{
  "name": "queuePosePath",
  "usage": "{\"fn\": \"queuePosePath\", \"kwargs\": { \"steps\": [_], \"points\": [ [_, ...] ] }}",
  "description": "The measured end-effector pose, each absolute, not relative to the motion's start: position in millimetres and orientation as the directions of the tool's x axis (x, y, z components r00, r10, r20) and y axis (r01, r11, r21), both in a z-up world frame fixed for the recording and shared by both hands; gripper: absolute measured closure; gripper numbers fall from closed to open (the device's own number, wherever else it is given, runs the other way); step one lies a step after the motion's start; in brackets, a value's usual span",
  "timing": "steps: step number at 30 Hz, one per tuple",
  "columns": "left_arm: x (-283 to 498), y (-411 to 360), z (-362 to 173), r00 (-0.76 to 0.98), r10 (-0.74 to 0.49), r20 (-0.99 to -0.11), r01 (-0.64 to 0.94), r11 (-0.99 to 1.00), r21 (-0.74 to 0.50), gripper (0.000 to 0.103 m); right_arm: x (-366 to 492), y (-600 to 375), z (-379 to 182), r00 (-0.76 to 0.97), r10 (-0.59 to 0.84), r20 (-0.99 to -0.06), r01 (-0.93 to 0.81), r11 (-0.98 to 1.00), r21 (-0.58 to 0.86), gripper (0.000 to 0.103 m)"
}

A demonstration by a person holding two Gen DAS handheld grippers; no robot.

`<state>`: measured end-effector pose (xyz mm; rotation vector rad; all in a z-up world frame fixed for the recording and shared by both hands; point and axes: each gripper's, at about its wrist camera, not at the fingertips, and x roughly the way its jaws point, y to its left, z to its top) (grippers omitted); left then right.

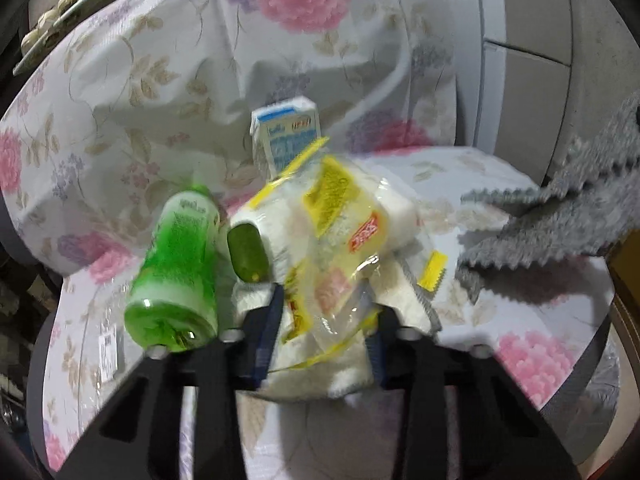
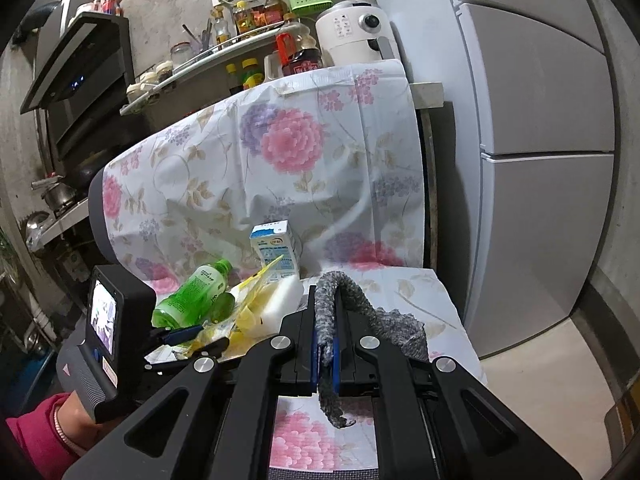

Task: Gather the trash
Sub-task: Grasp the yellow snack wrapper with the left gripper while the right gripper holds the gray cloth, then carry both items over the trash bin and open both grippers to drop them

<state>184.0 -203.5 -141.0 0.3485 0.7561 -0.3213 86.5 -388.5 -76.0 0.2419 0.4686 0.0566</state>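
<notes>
Your left tongs [image 1: 320, 320] are clenched on the yellow-printed plastic wrapper [image 1: 340, 216] at the lower centre of the left view, while your right tongs [image 2: 326, 344] grip the grey knitted cloth [image 2: 384, 320]. The pickup step looks underway: next, lift the wrapper clear of the green bottle [image 1: 176, 264] just left and the milk carton [image 1: 286, 132] behind it. Both tongs point forward, low over the floral-covered seat [image 1: 520, 340].
</notes>
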Motion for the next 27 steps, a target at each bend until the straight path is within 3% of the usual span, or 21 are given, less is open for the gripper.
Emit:
{"fn": "queuePosePath", "kwargs": {
  "steps": [4, 12, 19, 27],
  "points": [
    [193, -191, -106, 0.704, -0.273, -0.656, 0.419, 0.905, 0.074, 0.089, 85, -387, -74, 0.897, 0.080, -0.435, 0.027, 0.972, 0.234, 0.098],
    [163, -142, -43, 0.774, -0.319, -0.546, 0.372, 0.928, -0.016, 0.089, 70, -379, -61, 0.903, 0.054, -0.427, 0.053, 0.970, 0.236, 0.098],
    [110, -119, -43, 0.751, -0.349, -0.560, 0.381, 0.922, -0.064, 0.089, 33, -364, -36, 0.914, 0.004, -0.406, 0.079, 0.979, 0.188, 0.098],
    [58, -144, -56, 0.646, -0.507, -0.570, 0.518, 0.840, -0.161, 0.089, -51, -373, -14, 0.906, -0.142, -0.399, 0.206, 0.971, 0.120, 0.098]
  ]
}}
